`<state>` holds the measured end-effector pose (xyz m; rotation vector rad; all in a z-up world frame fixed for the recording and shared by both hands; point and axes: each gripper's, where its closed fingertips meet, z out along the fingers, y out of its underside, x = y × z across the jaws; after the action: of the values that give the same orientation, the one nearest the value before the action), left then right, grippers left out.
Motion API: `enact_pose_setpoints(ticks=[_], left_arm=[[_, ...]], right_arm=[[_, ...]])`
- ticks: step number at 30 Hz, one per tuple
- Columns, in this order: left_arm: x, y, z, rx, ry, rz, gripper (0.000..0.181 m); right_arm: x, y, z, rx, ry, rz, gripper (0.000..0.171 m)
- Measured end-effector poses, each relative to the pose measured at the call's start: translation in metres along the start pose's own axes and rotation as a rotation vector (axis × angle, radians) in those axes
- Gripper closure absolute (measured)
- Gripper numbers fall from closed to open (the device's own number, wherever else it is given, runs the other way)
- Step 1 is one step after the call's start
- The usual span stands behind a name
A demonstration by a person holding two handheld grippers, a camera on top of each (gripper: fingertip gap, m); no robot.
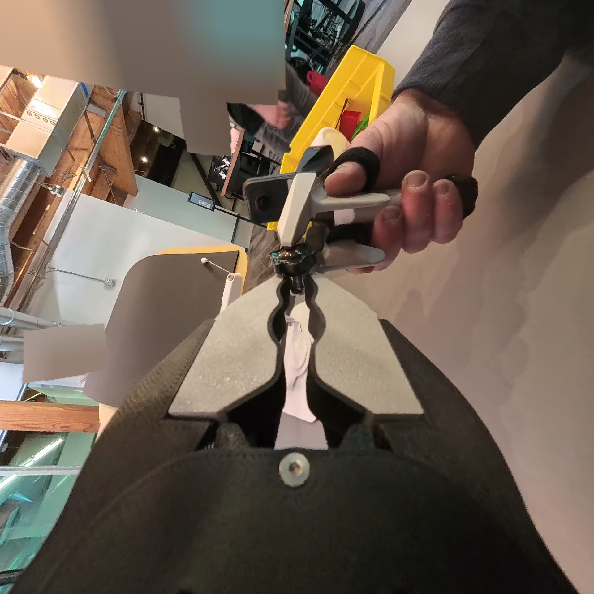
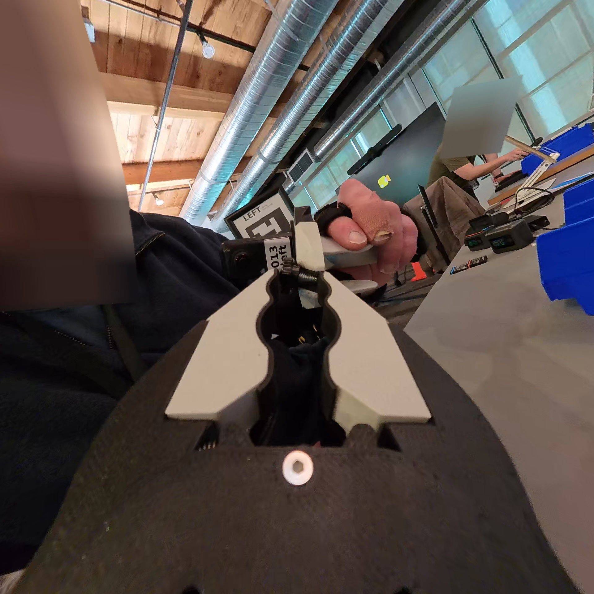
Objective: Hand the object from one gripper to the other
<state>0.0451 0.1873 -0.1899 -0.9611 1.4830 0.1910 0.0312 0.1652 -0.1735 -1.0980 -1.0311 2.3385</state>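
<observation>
A small black knob screw (image 1: 291, 258) hangs between the two grippers in mid-air. My left gripper (image 1: 296, 284) is shut on its threaded shaft, with only a narrow gap between the grey fingers. The right gripper reaches in from the upper right, held by a hand (image 1: 418, 180), with one white finger (image 1: 294, 205) touching the knob's head. In the right wrist view the screw (image 2: 305, 276) lies across the tips of my right gripper (image 2: 299, 275), whose fingers are closed to its length and touch it on both sides. The left gripper's white finger (image 2: 308, 244) sits just above it.
A yellow bin (image 1: 350, 96) with red and white things stands behind the right hand on the pale table (image 1: 514, 321). Blue bins (image 2: 565, 263) and small black devices (image 2: 495, 238) stand on the grey table (image 2: 482, 369). The holder's dark jacket (image 2: 160, 283) is close on the left. Only a small space, under 4 cm, lies between the two pairs of fingers.
</observation>
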Motion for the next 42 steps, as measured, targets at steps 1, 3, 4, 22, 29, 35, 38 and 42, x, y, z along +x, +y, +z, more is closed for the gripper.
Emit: enact_pose_setpoints(ticks=[1, 3, 4, 22, 29, 35, 38, 42], left_arm=[[0.000, 0.001, 0.000, -0.007, 0.000, -0.003, 0.173], [0.000, 0.003, 0.000, -0.016, -0.001, -0.002, 0.173], [0.001, 0.004, 0.000, -0.019, 0.004, -0.009, 0.172], [0.026, 0.031, 0.013, -0.114, -0.008, -0.224, 0.172], [0.038, 0.045, 0.009, -0.130, -0.083, -0.440, 0.174], [0.049, 0.046, 0.010, -0.140, -0.085, -0.456, 0.175], [0.058, 0.051, 0.012, -0.152, -0.057, -0.527, 0.174], [0.081, 0.059, 0.024, -0.205, 0.017, -0.579, 0.160]], right_arm=[[0.001, 0.000, 0.000, 0.009, -0.001, 0.011, 0.151], [0.003, 0.000, 0.000, 0.020, 0.001, 0.023, 0.150], [0.004, 0.000, 0.000, 0.023, 0.005, 0.031, 0.150], [0.043, 0.017, -0.018, 0.027, 0.229, 0.047, 0.159], [0.054, 0.000, -0.032, 0.180, 0.265, -0.011, 0.163], [0.064, 0.006, -0.040, 0.121, 0.370, -0.066, 0.159], [0.061, 0.004, -0.049, 0.096, 0.421, -0.106, 0.156], [0.058, 0.008, -0.052, -0.003, 0.515, -0.208, 0.153]])
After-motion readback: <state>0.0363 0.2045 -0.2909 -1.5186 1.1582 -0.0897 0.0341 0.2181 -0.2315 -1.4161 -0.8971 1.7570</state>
